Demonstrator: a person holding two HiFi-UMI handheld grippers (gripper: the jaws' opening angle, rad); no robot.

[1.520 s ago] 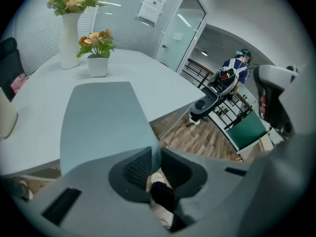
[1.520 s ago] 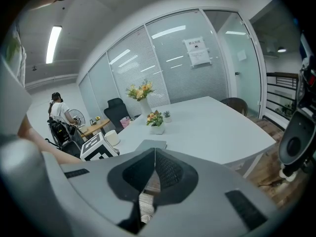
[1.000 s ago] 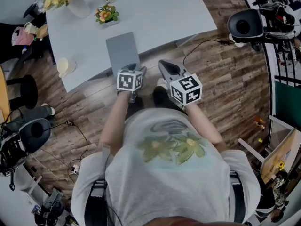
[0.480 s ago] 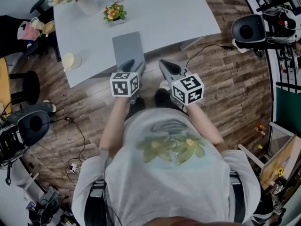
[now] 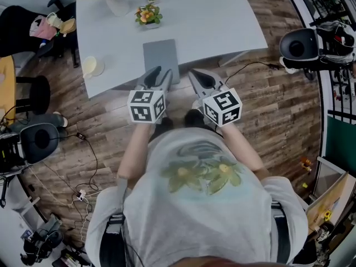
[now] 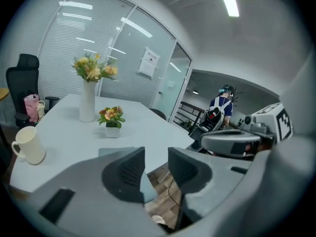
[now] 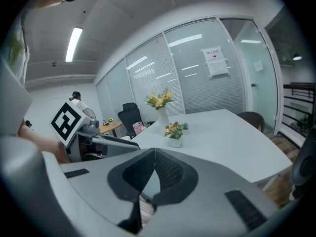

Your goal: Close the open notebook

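Left gripper [image 6: 155, 154]: jaws apart, just now closing, nothing between them; right gripper [image 7: 154, 154]: jaw tips meeting, empty. Beyond both, one grey notebook [image 5: 161, 60] lies shut and flat at the near edge of the table [image 5: 222, 21], which also bears one mug [image 5: 90, 67], one vase of flowers [image 5: 115, 1] and two potted plants [image 5: 147, 15]. The two marker cubes [image 5: 146, 105] carry black-and-white squares; print on the wall sheet [image 6: 148, 63] is too small to read.
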